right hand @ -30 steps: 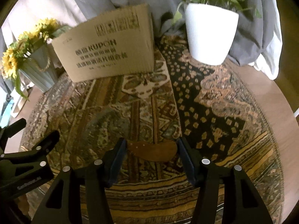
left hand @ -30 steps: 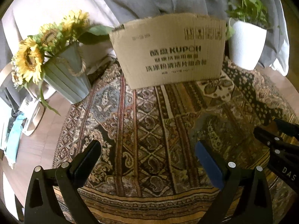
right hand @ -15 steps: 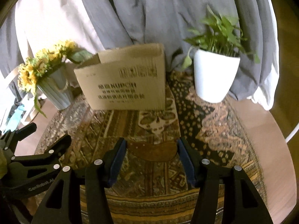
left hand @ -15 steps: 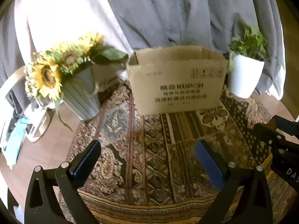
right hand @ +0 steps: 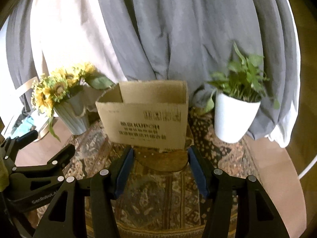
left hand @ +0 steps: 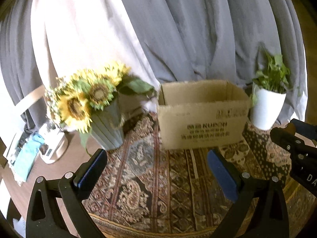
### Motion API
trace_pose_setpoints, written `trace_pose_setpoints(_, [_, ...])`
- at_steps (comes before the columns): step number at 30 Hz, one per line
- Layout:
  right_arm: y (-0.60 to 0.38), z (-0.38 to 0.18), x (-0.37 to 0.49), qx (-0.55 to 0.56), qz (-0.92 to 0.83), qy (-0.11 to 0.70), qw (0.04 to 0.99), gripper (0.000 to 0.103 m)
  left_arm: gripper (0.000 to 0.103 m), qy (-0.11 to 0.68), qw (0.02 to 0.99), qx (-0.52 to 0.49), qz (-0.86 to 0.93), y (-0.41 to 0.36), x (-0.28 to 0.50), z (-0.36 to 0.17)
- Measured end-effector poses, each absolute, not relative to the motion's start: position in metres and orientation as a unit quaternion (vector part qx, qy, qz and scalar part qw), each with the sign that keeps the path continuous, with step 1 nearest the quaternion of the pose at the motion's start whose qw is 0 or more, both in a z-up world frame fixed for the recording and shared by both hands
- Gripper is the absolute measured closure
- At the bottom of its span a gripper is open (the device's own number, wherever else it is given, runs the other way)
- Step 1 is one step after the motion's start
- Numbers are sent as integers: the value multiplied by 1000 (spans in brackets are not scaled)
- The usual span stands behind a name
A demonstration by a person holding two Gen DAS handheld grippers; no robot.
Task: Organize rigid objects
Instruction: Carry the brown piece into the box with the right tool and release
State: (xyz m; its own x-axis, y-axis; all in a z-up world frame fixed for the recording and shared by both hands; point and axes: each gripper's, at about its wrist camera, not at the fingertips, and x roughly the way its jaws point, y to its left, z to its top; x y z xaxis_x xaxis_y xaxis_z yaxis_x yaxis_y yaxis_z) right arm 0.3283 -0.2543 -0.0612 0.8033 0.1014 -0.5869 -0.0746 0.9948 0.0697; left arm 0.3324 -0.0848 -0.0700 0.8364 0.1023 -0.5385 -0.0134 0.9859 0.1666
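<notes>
**Wooden piece clamped in the right gripper, box open beyond**

Nearest the right wrist camera, the right gripper (right hand: 160,159) has its two blue-padded fingers (right hand: 123,173) closed against the ends of a flat brown wooden piece (right hand: 162,161). The piece spans the gap between the pads, with a curved lower edge and a few small pale dots along its top; it may be a small board or a handle, the view being too soft to tell. It hangs above the patterned rug (right hand: 164,196), clear of it.

The left gripper (left hand: 156,170) stands with its fingers wide apart and only rug between them. In each view the other gripper shows at the edge of the picture, so the two are side by side.

Past the fingers stands an open cardboard box (left hand: 202,127), printed with dark lettering on its near wall, resting at the far side of the rug. From the right wrist view the wooden piece overlaps the box's lower edge, still short of its opening.

To the box's left is a ribbed grey-green vase of sunflowers (left hand: 87,101); to its right, a white pot with a green plant (right hand: 234,117). Behind them all hang grey and white curtains (right hand: 158,29).
</notes>
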Motion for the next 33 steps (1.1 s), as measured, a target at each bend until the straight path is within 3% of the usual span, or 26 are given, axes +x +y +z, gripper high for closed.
trace_pose_setpoints(19, [-238, -19, 383, 5, 76, 255, 964, 45, 0, 233, 967, 75, 63, -74, 378, -31])
trace_pose_setpoints(33, [-238, -20, 452, 1, 93, 263, 960, 45, 0, 238, 964, 81, 86, -73, 438, -32])
